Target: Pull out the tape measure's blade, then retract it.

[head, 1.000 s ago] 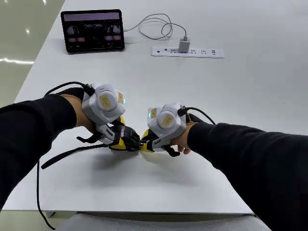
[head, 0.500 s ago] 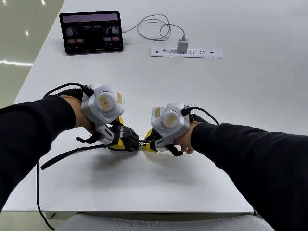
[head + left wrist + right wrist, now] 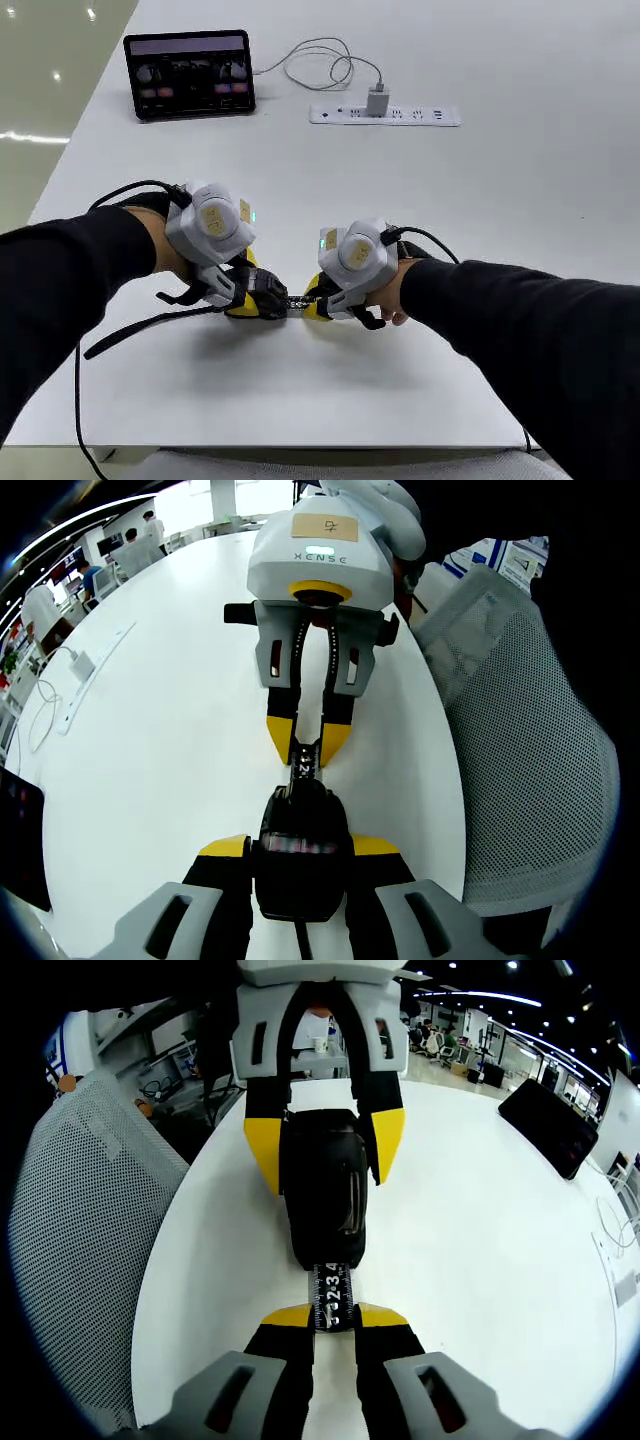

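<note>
My left claw [image 3: 300, 846] was clamped on the black tape measure [image 3: 300, 825]. One yellow-tipped jaw pressed against each side of the case, which rested on the white table [image 3: 470, 200] near its front edge. Facing it, my right claw [image 3: 333, 1317] was pinched narrow on the end of the blade [image 3: 332, 1295]. The blade stuck out of the case only a short way, and printed numerals showed on the exposed stretch. The two claws sat nose to nose, close but not touching, with that short run of blade bridging them.

Toward the far left of the table stood a tablet [image 3: 190, 72] with its screen lit. To its right lay a white power strip [image 3: 420, 116] with a charger [image 3: 377, 100] plugged in and a looped cable [image 3: 320, 60]. A grey mesh chair back [image 3: 520, 730] stood beside the table's near edge.
</note>
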`<state>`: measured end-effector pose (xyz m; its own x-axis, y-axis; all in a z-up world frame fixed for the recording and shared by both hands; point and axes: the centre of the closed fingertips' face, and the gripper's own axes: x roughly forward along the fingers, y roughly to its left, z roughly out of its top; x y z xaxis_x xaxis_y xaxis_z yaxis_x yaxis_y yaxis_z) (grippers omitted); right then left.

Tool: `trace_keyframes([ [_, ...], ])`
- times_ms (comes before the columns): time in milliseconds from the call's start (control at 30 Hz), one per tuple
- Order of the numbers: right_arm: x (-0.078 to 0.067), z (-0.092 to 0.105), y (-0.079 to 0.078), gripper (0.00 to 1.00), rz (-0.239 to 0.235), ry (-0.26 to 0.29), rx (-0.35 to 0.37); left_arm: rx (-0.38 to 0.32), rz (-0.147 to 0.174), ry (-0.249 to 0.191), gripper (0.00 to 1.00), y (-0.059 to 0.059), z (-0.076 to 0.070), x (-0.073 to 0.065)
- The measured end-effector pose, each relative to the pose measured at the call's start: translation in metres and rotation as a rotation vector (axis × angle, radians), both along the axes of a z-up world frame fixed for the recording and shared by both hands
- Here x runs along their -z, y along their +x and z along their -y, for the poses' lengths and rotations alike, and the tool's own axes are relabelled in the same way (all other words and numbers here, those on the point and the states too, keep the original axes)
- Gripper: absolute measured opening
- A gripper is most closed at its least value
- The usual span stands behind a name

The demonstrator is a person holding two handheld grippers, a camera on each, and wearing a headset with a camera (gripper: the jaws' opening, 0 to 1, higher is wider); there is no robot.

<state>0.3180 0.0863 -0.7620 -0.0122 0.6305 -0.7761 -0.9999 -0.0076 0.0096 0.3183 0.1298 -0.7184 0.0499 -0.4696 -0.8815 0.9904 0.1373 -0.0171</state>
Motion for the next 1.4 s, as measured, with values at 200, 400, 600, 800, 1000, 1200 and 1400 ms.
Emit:
trace_keyframes([
  [200,0.000,0.004,0.000,0.10,0.004,-0.005,0.000,0.002,-0.001,0.006,0.31,-0.001,0.000,0.000],
  [400,0.000,0.007,0.001,0.10,0.006,-0.008,0.001,-0.003,0.005,0.001,0.31,-0.001,0.000,-0.001],
  [600,0.000,0.011,0.001,0.10,0.006,-0.010,0.003,-0.004,0.005,0.001,0.31,0.000,0.000,0.000],
  [800,0.000,0.014,0.001,0.11,0.008,-0.015,0.002,-0.004,0.005,0.000,0.31,0.000,0.000,0.000],
  [1000,0.000,0.017,0.002,0.11,0.003,-0.013,0.009,-0.003,0.007,-0.001,0.31,0.000,0.001,0.000],
  [1200,-0.001,0.020,0.003,0.11,-0.015,0.006,0.027,-0.006,0.008,-0.003,0.31,0.000,0.001,0.000],
  [1400,-0.001,0.022,0.003,0.11,-0.009,0.002,0.019,-0.007,0.007,-0.001,0.31,0.000,0.001,0.000],
])
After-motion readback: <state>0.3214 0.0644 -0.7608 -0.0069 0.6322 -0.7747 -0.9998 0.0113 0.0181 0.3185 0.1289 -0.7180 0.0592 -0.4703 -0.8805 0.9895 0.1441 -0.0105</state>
